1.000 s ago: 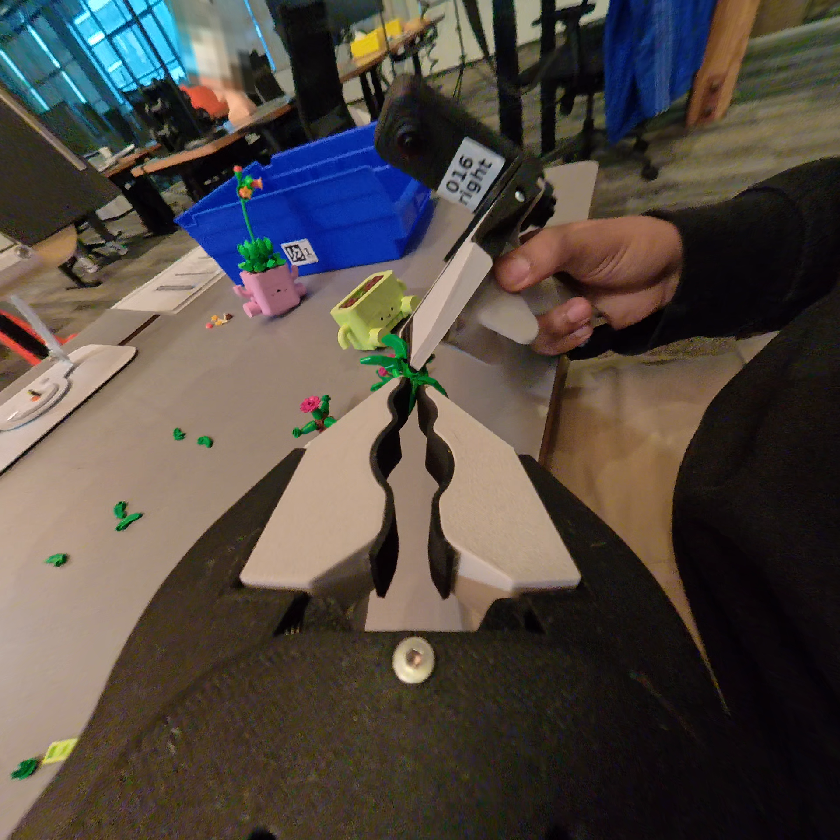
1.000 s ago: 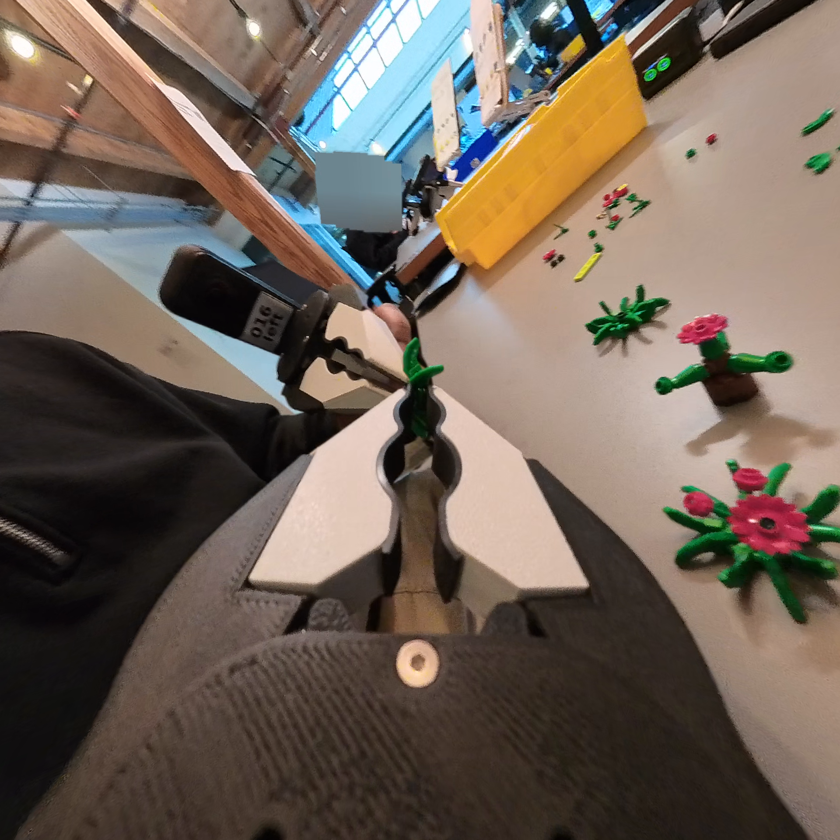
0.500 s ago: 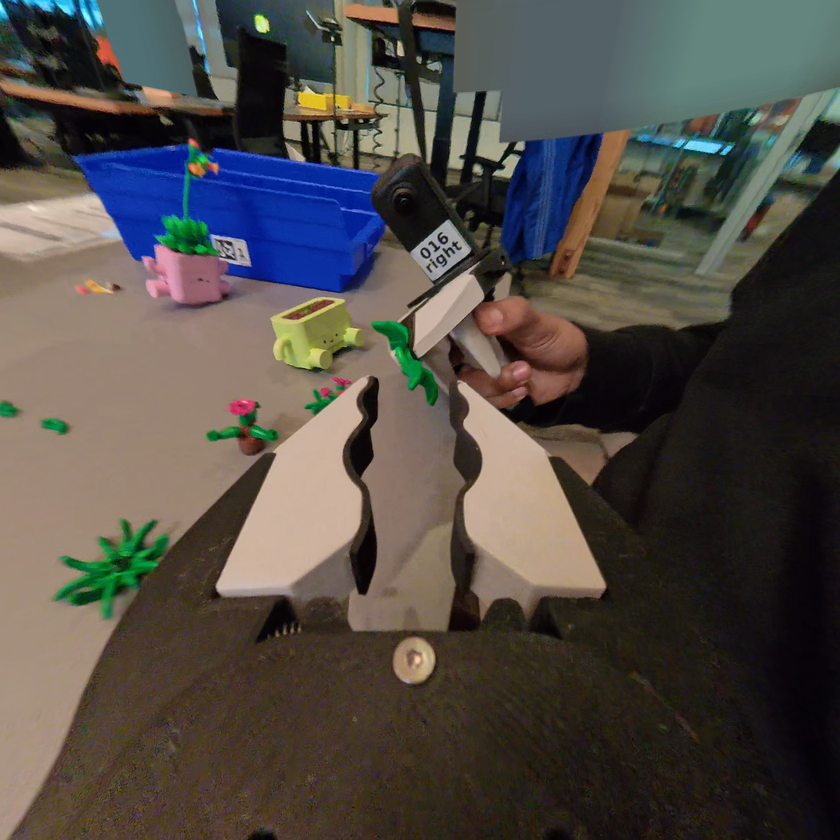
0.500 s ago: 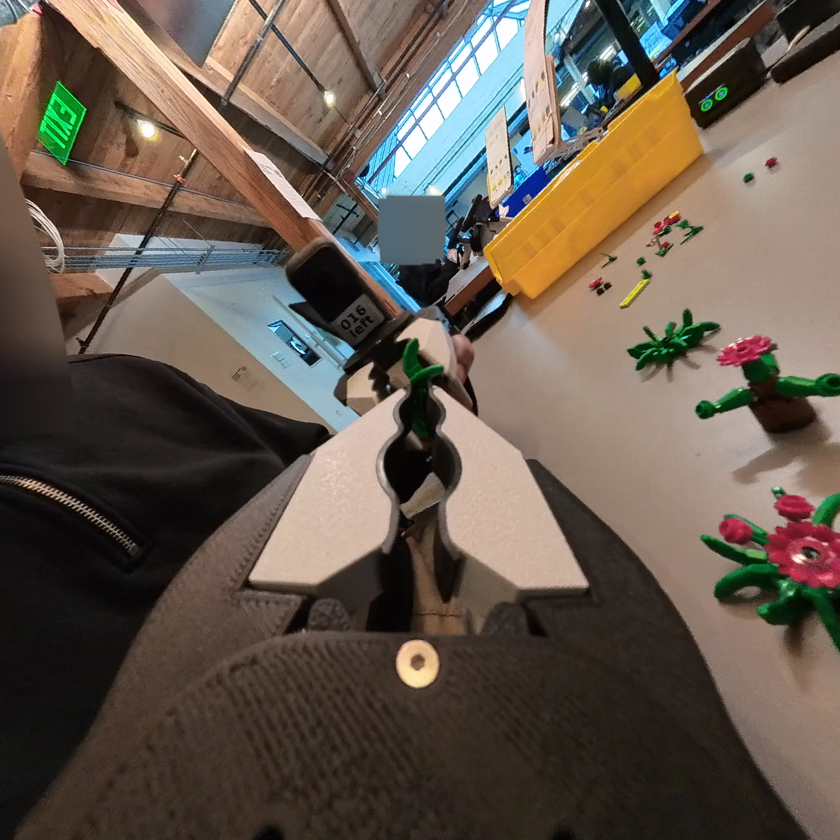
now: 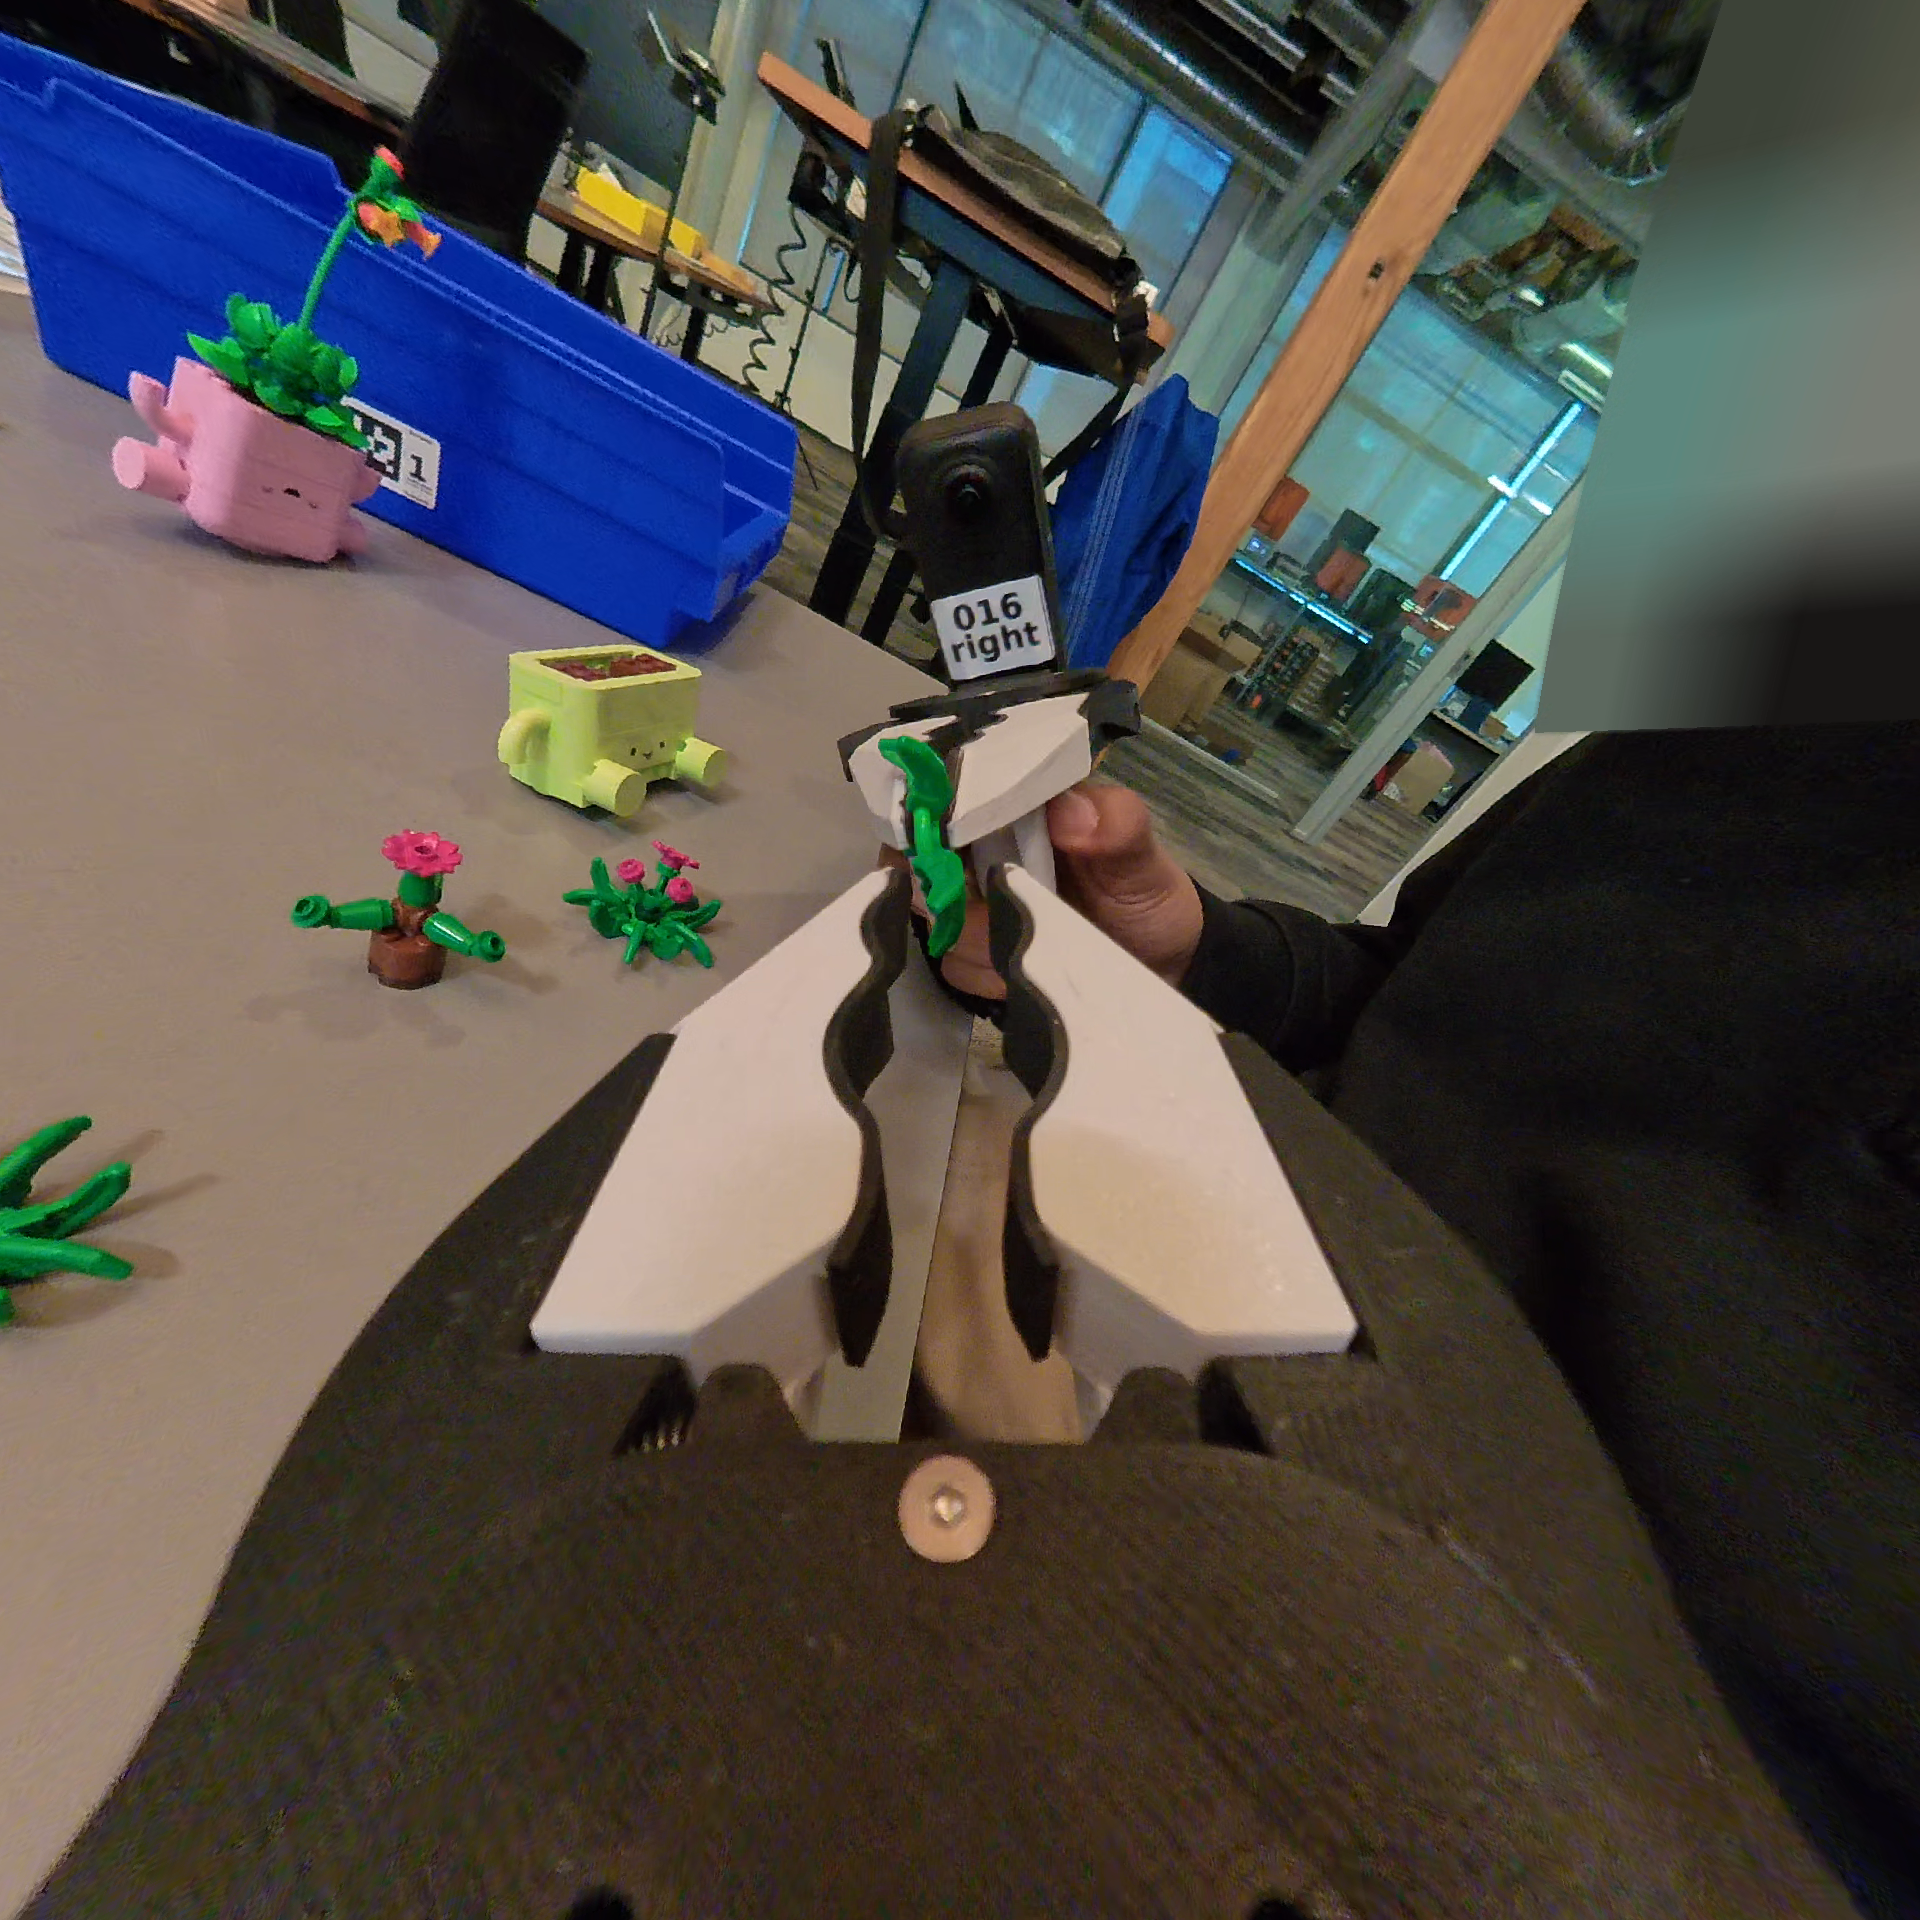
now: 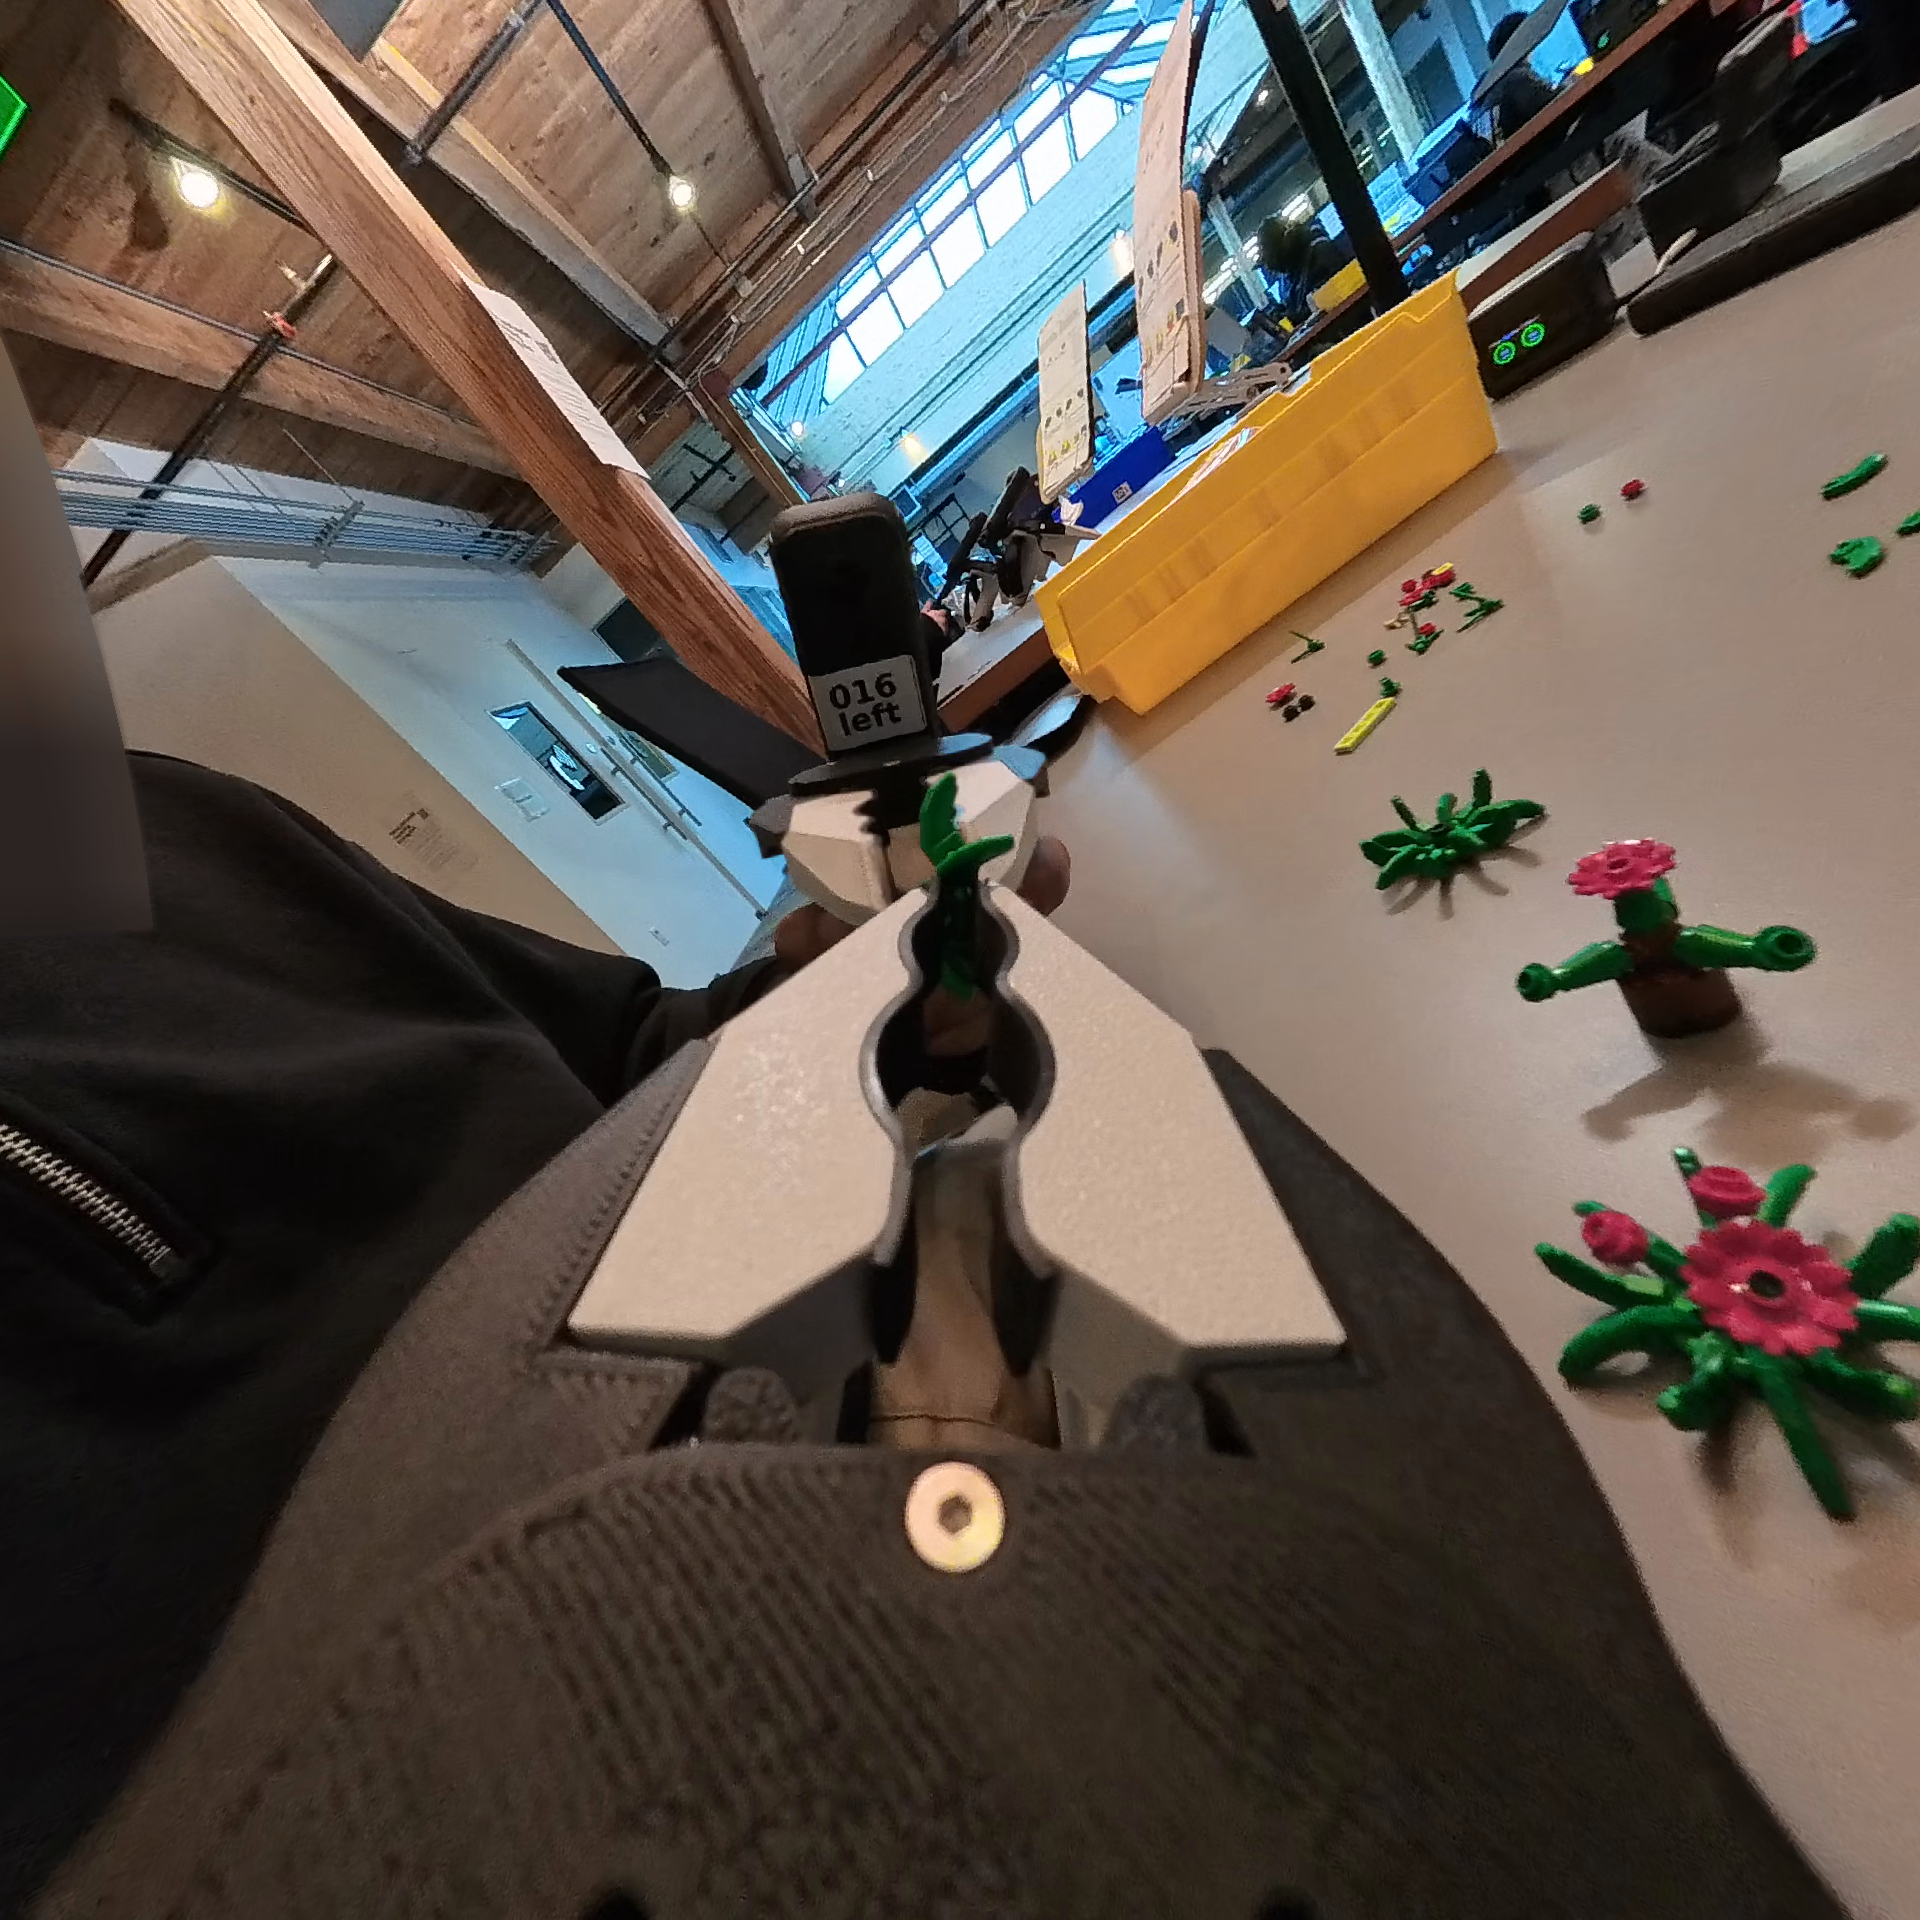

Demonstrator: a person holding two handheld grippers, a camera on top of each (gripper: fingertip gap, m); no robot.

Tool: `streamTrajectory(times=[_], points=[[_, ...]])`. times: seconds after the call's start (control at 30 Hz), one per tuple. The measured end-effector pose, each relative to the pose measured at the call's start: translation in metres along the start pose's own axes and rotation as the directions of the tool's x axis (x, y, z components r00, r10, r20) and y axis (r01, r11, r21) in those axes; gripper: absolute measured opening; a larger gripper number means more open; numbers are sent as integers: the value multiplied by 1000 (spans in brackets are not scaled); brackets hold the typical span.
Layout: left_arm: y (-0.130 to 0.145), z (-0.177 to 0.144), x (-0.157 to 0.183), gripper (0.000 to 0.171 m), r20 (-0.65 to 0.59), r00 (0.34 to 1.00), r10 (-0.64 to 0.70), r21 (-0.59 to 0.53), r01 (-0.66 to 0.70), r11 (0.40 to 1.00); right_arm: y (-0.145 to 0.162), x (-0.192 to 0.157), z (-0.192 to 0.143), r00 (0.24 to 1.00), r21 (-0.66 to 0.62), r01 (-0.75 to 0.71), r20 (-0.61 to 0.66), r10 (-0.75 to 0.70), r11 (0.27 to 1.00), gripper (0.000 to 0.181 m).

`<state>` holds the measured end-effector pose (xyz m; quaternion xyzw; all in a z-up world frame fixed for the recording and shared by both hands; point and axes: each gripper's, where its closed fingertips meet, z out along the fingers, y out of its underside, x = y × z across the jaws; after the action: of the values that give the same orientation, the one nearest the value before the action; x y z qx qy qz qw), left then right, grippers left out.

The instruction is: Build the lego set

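The green leaf piece (image 6: 954, 902) is pinched at the tips of the right gripper (image 6: 958, 914), held up in the air over the near edge of the grey table (image 5: 208, 727); the right gripper's fingers are clenched on its stem, as is plainly seen from the right wrist view. From the left wrist view the same leaf piece (image 5: 928, 831) is seen hanging from the far-off right gripper (image 5: 940, 774), with a hand (image 5: 1117, 883) wrapped around that gripper's handle. The left gripper (image 5: 940, 894) is released, a clear gap being shown between its wavy fingers; the leaf's lower tip is framed in that gap, though whether it is touched cannot be told.

Only in the left wrist view are the pots shown: a pink pot (image 5: 249, 468) with green foliage and a tall stem at the far left, just in front of a blue bin (image 5: 540, 416), and a lime-green pot (image 5: 603, 727) nearer the middle. A small red flower on a brown base (image 5: 410, 914) and a low green cluster with pink blooms (image 5: 649, 904) are set nearer still, apart from each other.

Only in the right wrist view is a yellow bin (image 6: 1278, 551) seen at the far side, with loose small pieces (image 6: 1403, 623) scattered near it. A bare green leaf cluster (image 6: 1444, 836) lies beyond the flower on the brown base (image 6: 1662, 951), and the blooming cluster (image 6: 1756, 1309) is closest at the right. The left gripper (image 6: 914, 842) is seen just beyond the leaf, facing back.
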<state>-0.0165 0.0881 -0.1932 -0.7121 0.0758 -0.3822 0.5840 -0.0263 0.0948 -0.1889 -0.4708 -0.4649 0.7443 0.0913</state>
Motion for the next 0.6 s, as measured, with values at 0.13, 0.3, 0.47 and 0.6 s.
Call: streamTrajectory(times=[0.13,0.3,0.47,0.6], points=[[-2,-1,-1,7,-10,999,-33,17,33,999,1,0,1,1000,-1,13,-6,-13,1000,2],[-1,-1,6,6,-90,993,-73,5,74,997,2,-6,0,995,-17,-61,72,62,998,2],[-2,-5,18,6,-229,962,-150,-7,152,988,5,-15,1,949,-48,-232,209,237,972,3],[-2,-6,26,6,-300,938,-175,-21,177,984,7,-23,1,894,-83,-330,293,340,940,3]])
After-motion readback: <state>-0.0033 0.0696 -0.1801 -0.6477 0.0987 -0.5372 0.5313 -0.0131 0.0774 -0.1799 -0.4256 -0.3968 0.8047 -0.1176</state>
